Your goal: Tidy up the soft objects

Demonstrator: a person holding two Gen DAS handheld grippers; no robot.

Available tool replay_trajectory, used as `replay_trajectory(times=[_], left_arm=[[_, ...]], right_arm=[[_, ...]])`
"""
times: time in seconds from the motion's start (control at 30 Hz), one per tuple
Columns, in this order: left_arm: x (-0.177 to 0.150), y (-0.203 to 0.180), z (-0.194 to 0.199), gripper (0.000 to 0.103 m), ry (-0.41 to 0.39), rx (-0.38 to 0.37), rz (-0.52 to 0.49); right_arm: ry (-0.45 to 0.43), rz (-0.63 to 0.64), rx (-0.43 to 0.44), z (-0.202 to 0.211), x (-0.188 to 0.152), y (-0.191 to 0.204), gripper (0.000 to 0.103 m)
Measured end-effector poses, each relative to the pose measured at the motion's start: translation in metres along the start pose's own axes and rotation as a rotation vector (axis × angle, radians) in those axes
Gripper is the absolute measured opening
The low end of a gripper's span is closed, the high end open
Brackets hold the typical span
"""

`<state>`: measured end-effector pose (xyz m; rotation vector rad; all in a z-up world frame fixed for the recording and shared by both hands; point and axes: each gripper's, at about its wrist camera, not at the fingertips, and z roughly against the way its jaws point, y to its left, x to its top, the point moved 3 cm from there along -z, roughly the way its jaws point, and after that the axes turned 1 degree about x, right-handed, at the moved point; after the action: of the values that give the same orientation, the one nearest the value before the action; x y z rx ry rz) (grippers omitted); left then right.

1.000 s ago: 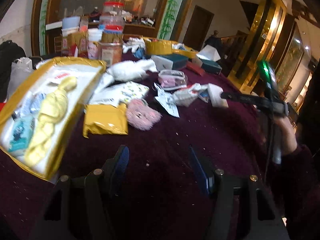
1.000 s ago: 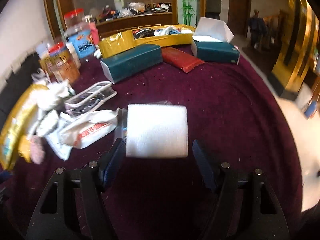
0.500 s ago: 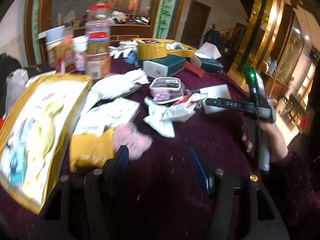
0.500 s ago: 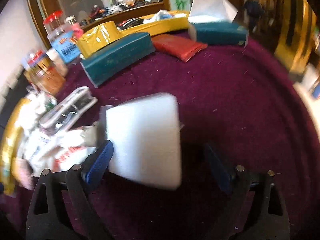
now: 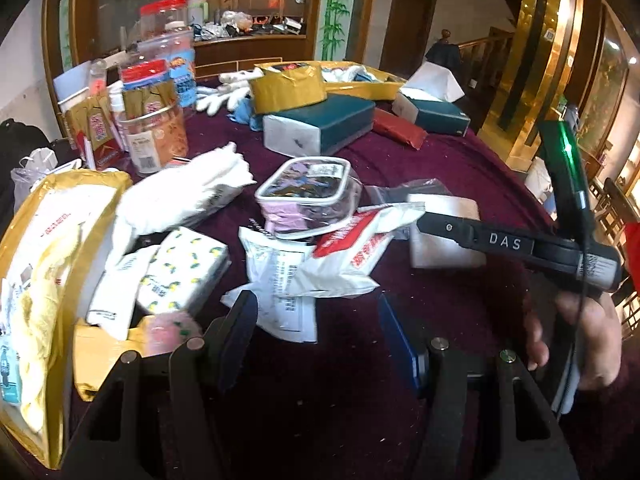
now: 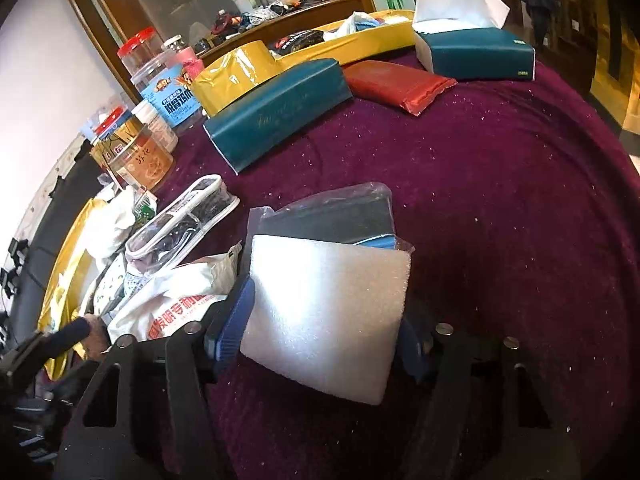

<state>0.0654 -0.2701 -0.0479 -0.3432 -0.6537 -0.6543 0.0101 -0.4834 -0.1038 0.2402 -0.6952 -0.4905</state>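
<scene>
Clear zip pouch: pink and dark items inside, lying mid maroon tablecloth. Yellow tray, far edge: gloves, misc. White foam block btwn pads of right gripper, jaws closing on it, pointing downward. Left gripper: jaws apart, nothing btwn, angled down over tablecloth.

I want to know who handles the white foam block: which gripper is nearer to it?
Right. The right gripper has the white foam block between its closing jaws; the left gripper hangs empty over the cloth, apart from it.
</scene>
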Motion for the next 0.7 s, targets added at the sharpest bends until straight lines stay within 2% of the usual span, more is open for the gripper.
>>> replay_trajectory(times=[0.2, 0.37, 0.47, 0.57, 0.63, 0.7], left_arm=[[0.005, -0.012, -0.01, 0.063, -0.015, 0.009, -0.032], [0.013, -0.025, -0.03, 0.063, 0.025, 0.026, -0.077], [0.011, -0.029, -0.042, 0.063, 0.038, 0.051, -0.109], [0.01, -0.027, -0.056, 0.063, 0.07, 0.039, -0.105], [0.01, -0.027, -0.058, 0.062, 0.054, 0.029, -0.116], [0.011, -0.026, -0.06, 0.056, 0.045, 0.027, -0.12]], right_arm=[[-0.021, -0.048, 0.045, 0.01, 0.005, -0.009, 0.042], [0.004, -0.044, 0.039, 0.002, 0.003, -0.009, 0.042], [0.013, -0.057, 0.063, -0.001, 0.003, -0.012, 0.043], [0.016, -0.044, 0.067, -0.002, 0.003, -0.009, 0.049], [0.019, -0.013, 0.071, -0.004, 0.002, -0.002, 0.058], [0.019, 0.034, 0.062, -0.006, 0.001, 0.007, 0.073]])
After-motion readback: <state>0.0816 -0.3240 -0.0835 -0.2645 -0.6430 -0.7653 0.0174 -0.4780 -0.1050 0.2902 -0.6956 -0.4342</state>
